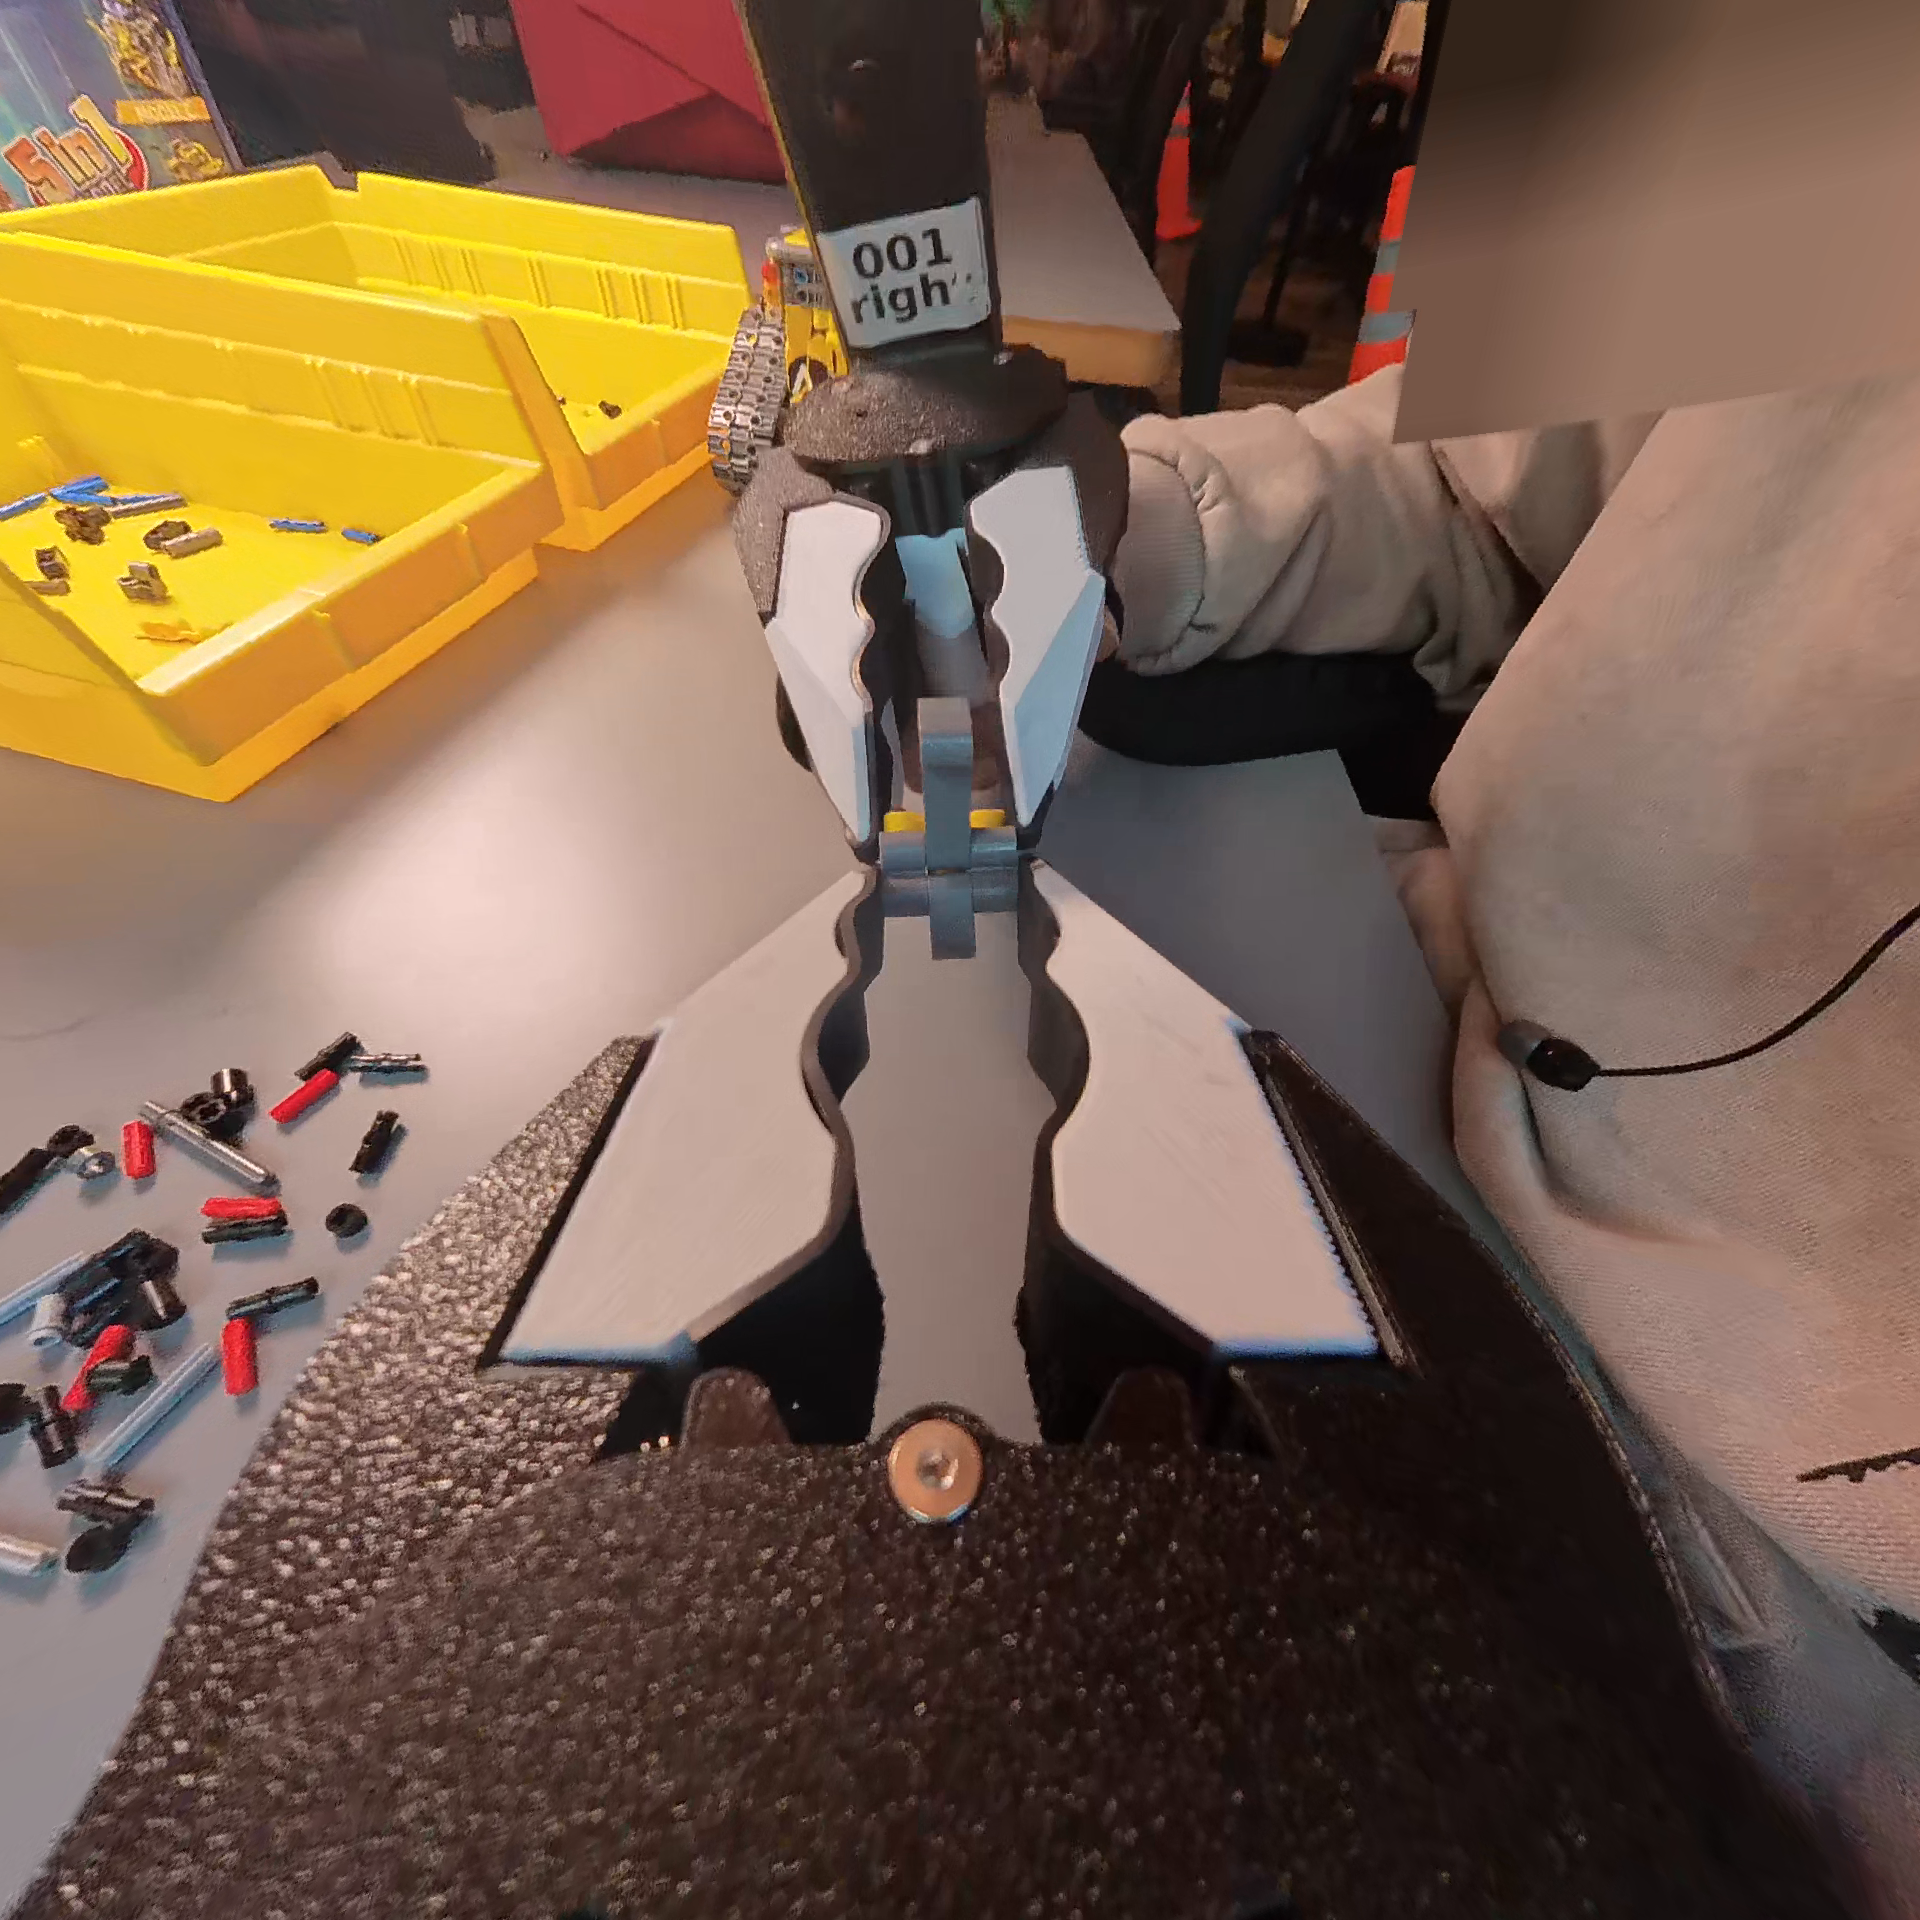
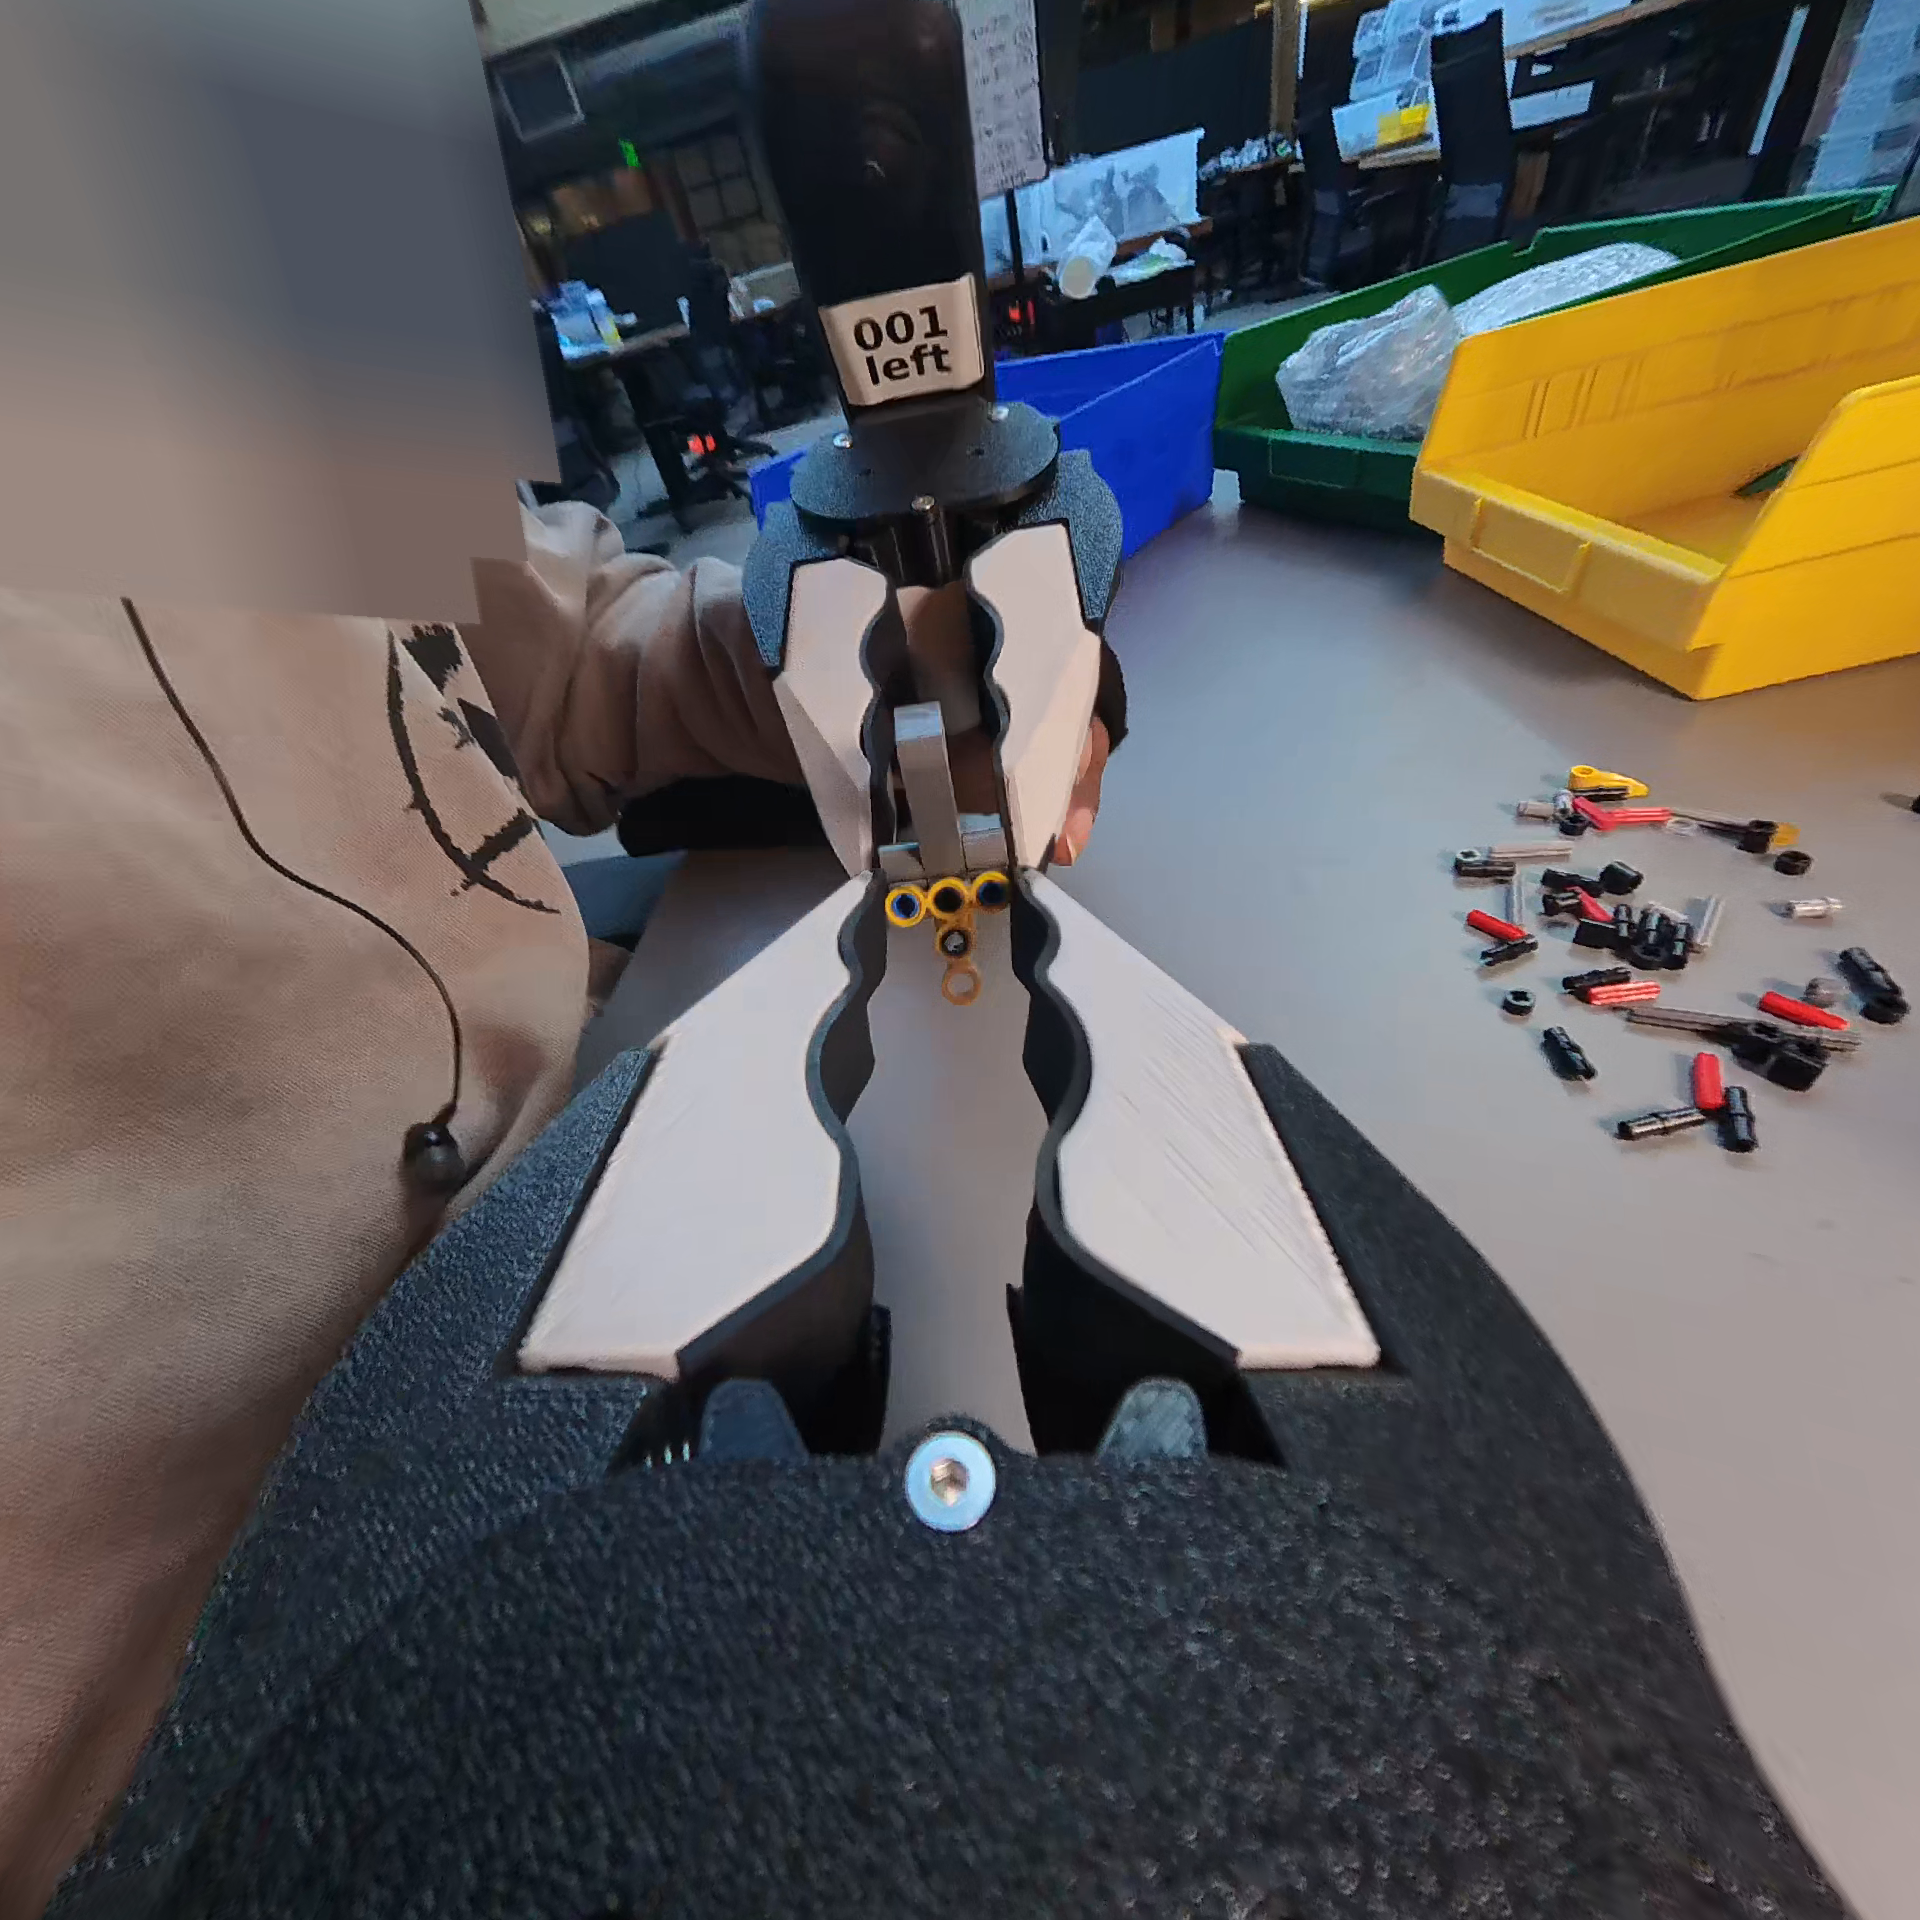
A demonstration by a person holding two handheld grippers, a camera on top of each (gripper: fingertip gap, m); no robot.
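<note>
A small assembly of grey and yellow holed beams (image 1: 948, 883) hangs in the air between my two grippers, which face each other tip to tip. My left gripper (image 1: 948, 871) is shut on its crossbar, with the grey side toward it. The right gripper (image 1: 945, 836) clamps the same spot from the far side. In the right wrist view my right gripper (image 2: 945, 881) is shut on the assembly (image 2: 948, 902), whose yellow T-shaped beam faces the camera. The left gripper (image 2: 940, 857) meets it from opposite. A grey beam (image 2: 923, 779) rises from the joint.
Loose black, red and grey pins and axles (image 1: 156, 1226) (image 2: 1683, 956) lie on the grey table (image 1: 520, 883). Yellow bins (image 1: 312, 416) (image 2: 1662, 520), a green bin (image 2: 1299, 457) and a blue bin (image 2: 1122, 416) stand behind. A tracked toy vehicle (image 1: 764, 374) sits by the bins. A person's torso is close by. My two grippers' fingertips are within a few centimetres of each other.
</note>
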